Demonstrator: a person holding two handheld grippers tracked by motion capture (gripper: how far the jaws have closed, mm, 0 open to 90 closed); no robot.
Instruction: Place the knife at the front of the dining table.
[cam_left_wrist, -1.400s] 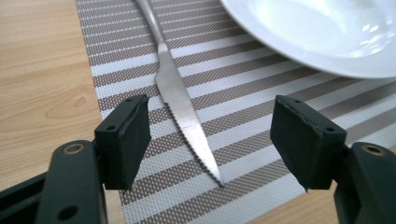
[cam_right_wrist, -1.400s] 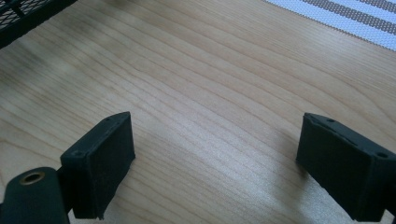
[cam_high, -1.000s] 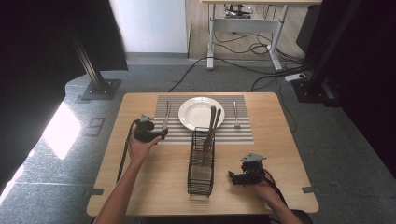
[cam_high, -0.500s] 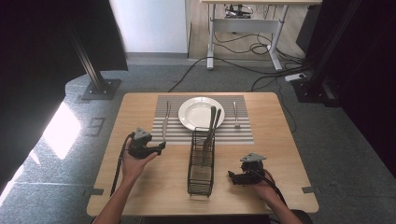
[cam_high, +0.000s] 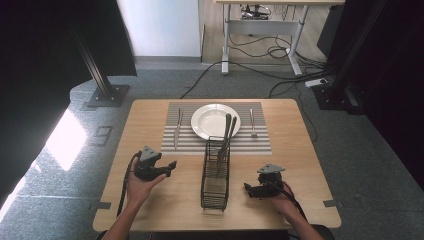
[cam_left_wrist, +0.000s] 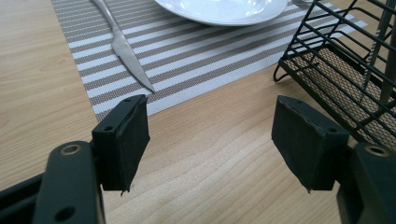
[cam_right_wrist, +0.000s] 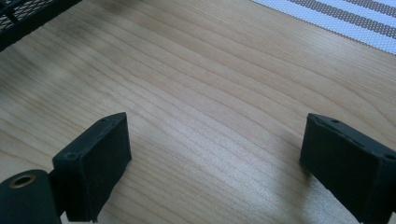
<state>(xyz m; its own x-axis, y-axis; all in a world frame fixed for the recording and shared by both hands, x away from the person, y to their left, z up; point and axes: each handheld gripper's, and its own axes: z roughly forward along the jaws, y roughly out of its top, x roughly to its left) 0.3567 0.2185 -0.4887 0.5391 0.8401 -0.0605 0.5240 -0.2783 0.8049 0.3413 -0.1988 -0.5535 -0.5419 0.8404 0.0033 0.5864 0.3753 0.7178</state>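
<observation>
A knife (cam_high: 177, 129) lies on the striped placemat (cam_high: 250, 145), left of the white plate (cam_high: 216, 121); a small utensil (cam_high: 252, 124) lies to the plate's right. A black wire caddy (cam_high: 215, 175) in front of the mat holds two upright utensils (cam_high: 226, 137). My left gripper (cam_high: 170, 165) hovers open over bare wood left of the caddy. In the left gripper view its gripper (cam_left_wrist: 212, 126) has nothing between the pads, with the knife (cam_left_wrist: 122, 46) tip just beyond. My right gripper (cam_high: 248, 189) rests open right of the caddy, and in its own view the right gripper (cam_right_wrist: 215, 154) frames bare wood.
The wooden table (cam_high: 150, 115) stands on grey carpet. The caddy (cam_left_wrist: 336, 60) is close on the right of the left jaws, the plate (cam_left_wrist: 224, 7) beyond them. Cables trail on the floor behind, near a desk frame (cam_high: 260, 30).
The left gripper has drawn back from beside the knife on the mat toward the near edge, jaws still open. The right gripper has stayed where it was.
</observation>
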